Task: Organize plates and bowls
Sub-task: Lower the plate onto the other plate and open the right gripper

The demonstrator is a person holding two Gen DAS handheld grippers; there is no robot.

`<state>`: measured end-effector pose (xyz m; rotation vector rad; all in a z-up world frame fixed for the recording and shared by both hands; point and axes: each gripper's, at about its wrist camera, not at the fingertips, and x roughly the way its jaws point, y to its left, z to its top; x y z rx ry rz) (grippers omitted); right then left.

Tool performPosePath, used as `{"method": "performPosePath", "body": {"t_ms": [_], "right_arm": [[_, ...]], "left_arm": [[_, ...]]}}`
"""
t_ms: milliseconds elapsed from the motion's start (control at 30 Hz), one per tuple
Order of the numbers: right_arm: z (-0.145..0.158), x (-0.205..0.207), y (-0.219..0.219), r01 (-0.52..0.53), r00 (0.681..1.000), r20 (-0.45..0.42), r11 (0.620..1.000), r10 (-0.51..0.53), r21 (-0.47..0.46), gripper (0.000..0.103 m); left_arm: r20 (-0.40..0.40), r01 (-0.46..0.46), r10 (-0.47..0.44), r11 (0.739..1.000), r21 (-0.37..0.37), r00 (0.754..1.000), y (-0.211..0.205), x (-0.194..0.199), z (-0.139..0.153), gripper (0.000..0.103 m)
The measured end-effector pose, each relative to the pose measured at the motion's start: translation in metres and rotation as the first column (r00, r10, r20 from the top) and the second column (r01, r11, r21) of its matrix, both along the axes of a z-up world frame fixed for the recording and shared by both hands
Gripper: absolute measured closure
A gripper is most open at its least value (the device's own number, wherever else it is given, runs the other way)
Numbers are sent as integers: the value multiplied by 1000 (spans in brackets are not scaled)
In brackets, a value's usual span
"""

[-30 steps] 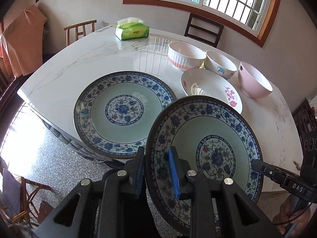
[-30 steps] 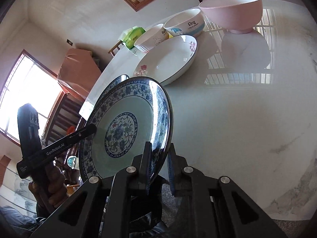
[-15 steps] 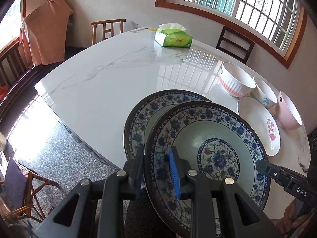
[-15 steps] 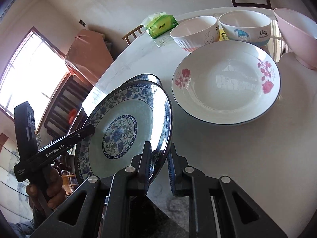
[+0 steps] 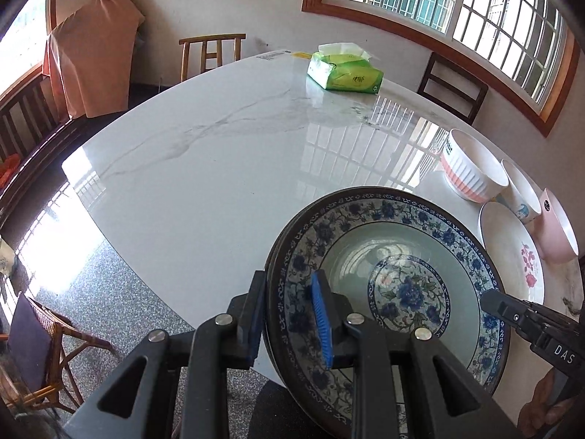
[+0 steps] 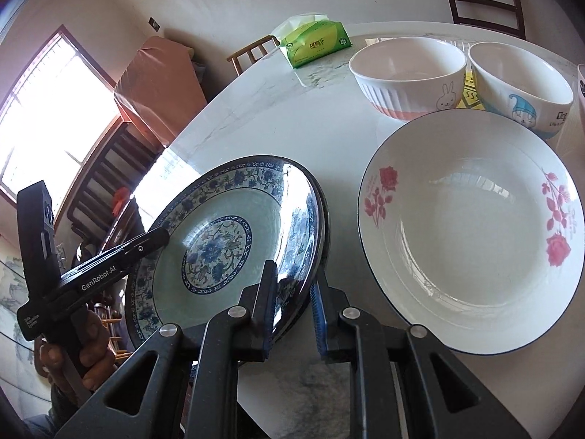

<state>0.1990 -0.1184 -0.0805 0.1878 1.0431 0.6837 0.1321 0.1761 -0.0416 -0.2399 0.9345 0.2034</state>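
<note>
Risk: the desk edge is lying under the near rim, so an uneven release is likely tipping the held plate off the lower plate beneath it. The blue-patterned held plate is sitting over its twin, beside the rose plate. Left tool and right tool, nearly closed, are each gripping opposite rims
</note>
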Motion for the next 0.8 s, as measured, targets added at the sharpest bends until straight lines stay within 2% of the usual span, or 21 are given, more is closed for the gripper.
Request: {"method": "performPosePath", "body": {"t_ms": [167,267,300,400,467,567,633,733,800], "right_arm": [[3,-3,4,3,999,33,999,-2,-32,85],[5,-9,7,-3,998,62,998,7,-67,86],[4,-10,7,-7,998,59,998,10,-58,86],[4,-10,11,-11,997,71,998,15,-64,86],[4,-11,14,-9,996,92,997,17,-83,85],[4,-19,28,-11,979,195,977,53,-215,78],[4,-27,34,-1,959,273,963,77,-268,68],[11,-36,32,29,935,346,961,72,-277,63],[19,-41,18,52,926,376,974,37,-222,63]], "left_arm": [[29,44,-44,999,18,999,-7,-3,5,80],[64,43,-50,992,118,997,-20,-6,15,80],[70,42,-51,991,125,996,-22,-6,16,80],[71,50,-55,996,79,996,-23,-9,18,79],[68,48,-53,996,79,996,-25,-10,17,79],[39,42,-44,998,52,998,-23,-10,10,79],[26,41,-41,999,18,999,-21,-12,7,79],[27,50,-49,998,-25,998,-22,-18,8,79],[24,82,-80,995,-62,996,-28,-19,9,79]]}}
